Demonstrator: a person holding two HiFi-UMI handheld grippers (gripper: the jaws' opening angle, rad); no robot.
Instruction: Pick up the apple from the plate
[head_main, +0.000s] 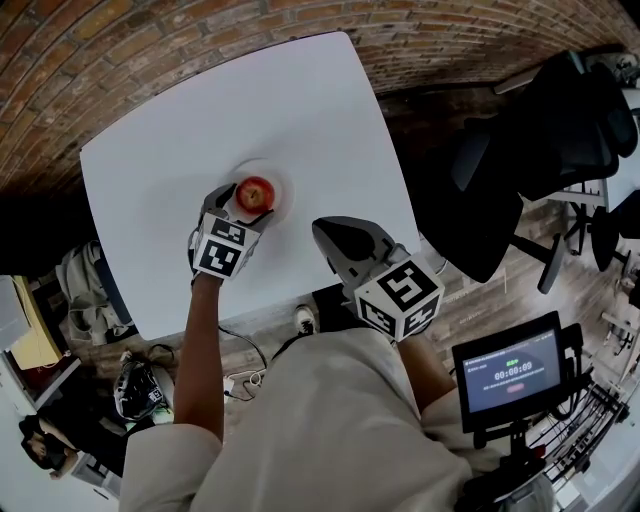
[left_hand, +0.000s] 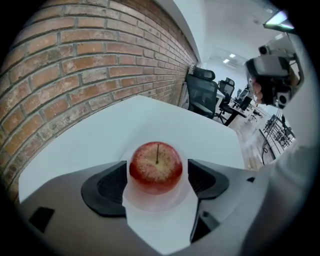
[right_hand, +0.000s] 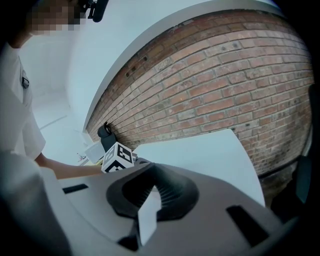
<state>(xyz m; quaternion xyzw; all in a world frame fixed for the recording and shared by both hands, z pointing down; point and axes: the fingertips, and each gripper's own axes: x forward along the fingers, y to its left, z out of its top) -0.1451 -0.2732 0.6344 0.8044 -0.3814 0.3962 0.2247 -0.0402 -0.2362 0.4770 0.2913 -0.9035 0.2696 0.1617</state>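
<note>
Our left gripper (left_hand: 157, 174) has its jaws spread wide, one on either side of the apple (left_hand: 156, 167). The dark pads (left_hand: 106, 186) stand just clear of the fruit's skin, so we have no hold on it. The red apple sits upright, stem up, on a small white plate (left_hand: 150, 204), which lies near the middle of the white desk (head_main: 180, 130), slightly toward the near edge. Our right gripper (right_hand: 150, 189) hangs over the desk's near right edge, well apart from the plate, jaws closed tip to tip with nothing between them. A brick wall (left_hand: 75, 65) runs beyond the far side of the desk.
</note>
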